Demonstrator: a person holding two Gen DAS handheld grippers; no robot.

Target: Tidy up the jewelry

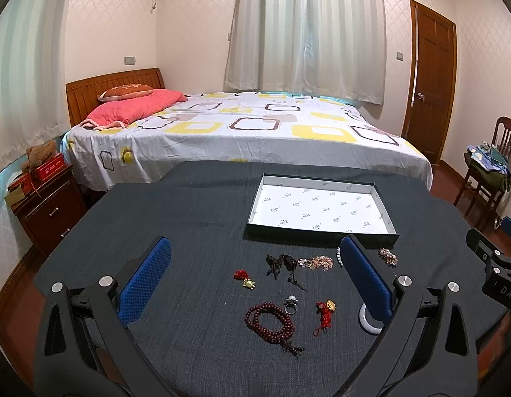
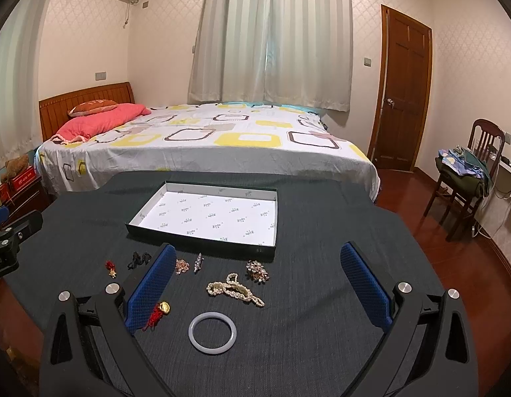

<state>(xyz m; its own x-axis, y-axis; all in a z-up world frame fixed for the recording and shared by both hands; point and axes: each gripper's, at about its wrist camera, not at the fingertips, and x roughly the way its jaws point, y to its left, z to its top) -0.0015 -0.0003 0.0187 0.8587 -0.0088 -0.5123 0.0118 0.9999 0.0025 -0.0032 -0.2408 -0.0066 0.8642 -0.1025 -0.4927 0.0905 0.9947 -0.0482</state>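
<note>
A shallow dark box with a white printed lining [image 1: 321, 210] [image 2: 206, 216] lies empty on the dark cloth table. In front of it jewelry is scattered: a dark red bead bracelet [image 1: 270, 324], a pearl ring [image 1: 291, 303], two red-tasselled gold charms [image 1: 325, 311] [image 1: 245, 279], dark wooden pieces [image 1: 280, 264], a pink bead cluster [image 1: 316, 262], a pearl necklace [image 2: 234, 289], a white bangle [image 2: 212, 332], a brooch [image 2: 257, 271]. My left gripper [image 1: 255, 278] hangs open above the left pieces. My right gripper [image 2: 258, 291] is open over the pearls and bangle.
The table [image 1: 196, 205] ends just short of a bed with a patterned sheet [image 1: 249, 129]. A nightstand [image 1: 47, 205] stands at the left, a wooden chair with clothes [image 2: 467, 172] and a door [image 2: 404, 89] at the right.
</note>
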